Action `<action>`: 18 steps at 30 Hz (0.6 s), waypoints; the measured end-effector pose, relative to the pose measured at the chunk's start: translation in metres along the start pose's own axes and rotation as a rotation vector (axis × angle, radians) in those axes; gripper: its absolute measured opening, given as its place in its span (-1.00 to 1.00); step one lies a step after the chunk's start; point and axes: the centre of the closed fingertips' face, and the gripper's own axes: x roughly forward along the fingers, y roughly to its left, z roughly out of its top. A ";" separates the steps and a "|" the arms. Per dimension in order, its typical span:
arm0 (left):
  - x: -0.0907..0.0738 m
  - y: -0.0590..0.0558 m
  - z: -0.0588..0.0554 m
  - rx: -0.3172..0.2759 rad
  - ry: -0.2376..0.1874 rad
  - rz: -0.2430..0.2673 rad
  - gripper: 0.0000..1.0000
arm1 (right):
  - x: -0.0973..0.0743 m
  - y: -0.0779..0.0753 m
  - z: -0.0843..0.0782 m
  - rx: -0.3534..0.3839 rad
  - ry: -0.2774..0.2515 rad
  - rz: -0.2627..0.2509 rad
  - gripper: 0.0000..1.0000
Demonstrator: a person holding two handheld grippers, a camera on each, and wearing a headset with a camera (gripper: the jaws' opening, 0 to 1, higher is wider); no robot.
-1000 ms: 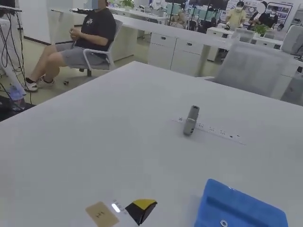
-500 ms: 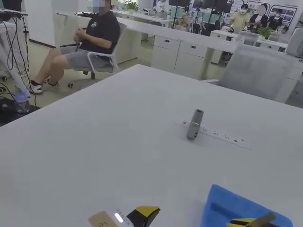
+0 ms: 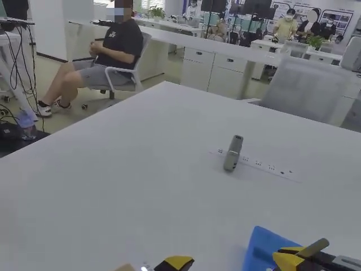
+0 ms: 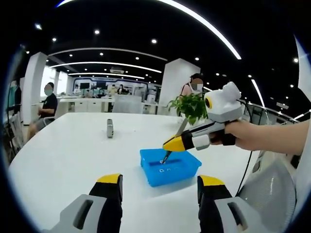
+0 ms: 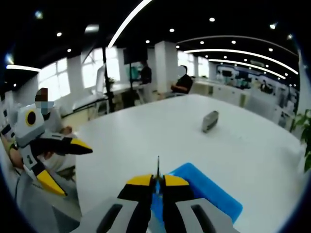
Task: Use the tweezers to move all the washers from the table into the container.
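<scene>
Right gripper (image 5: 156,180) fingers clamped shut on the tweezers (image 5: 158,167), tips over the blue container (image 4: 192,169); left gripper (image 4: 160,180) wide open, empty. Washers (image 4: 167,170) sit inside (tiny, light, probably slippery), so nip the rim through the hole.

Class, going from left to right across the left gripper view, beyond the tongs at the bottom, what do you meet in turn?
A seated person in a dark shirt → small grey oblong device standing on the white table → blue rectangular plastic container → bare hand at the right.
</scene>
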 end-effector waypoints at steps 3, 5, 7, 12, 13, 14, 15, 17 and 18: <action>0.000 0.000 0.000 -0.003 0.000 0.001 0.23 | 0.007 -0.008 0.001 -0.017 0.007 -0.001 -0.94; 0.000 0.000 -0.001 -0.002 0.003 0.000 0.23 | 0.012 -0.012 0.001 -0.018 0.013 -0.002 -0.94; 0.000 0.000 -0.001 0.000 0.004 -0.002 0.23 | 0.015 -0.015 0.002 -0.020 0.015 -0.001 -0.94; 0.001 -0.002 -0.002 0.007 0.009 -0.008 0.22 | 0.026 -0.024 -0.004 -0.015 0.038 0.000 -0.94; 0.001 -0.001 -0.002 0.006 0.010 -0.007 0.22 | 0.029 -0.026 -0.006 -0.015 0.046 0.001 -0.94; 0.001 -0.001 -0.002 0.006 0.011 -0.006 0.22 | 0.030 -0.026 -0.007 -0.015 0.051 0.002 -0.94; 0.001 -0.001 -0.002 0.006 0.012 -0.005 0.21 | 0.031 -0.026 -0.009 -0.017 0.058 0.003 -0.94; 0.001 -0.001 -0.002 0.005 0.011 -0.005 0.21 | 0.034 -0.028 -0.012 -0.024 0.072 0.005 -0.94; 0.001 -0.001 -0.002 0.006 0.012 -0.004 0.21 | 0.036 -0.029 -0.015 -0.026 0.083 0.007 -0.94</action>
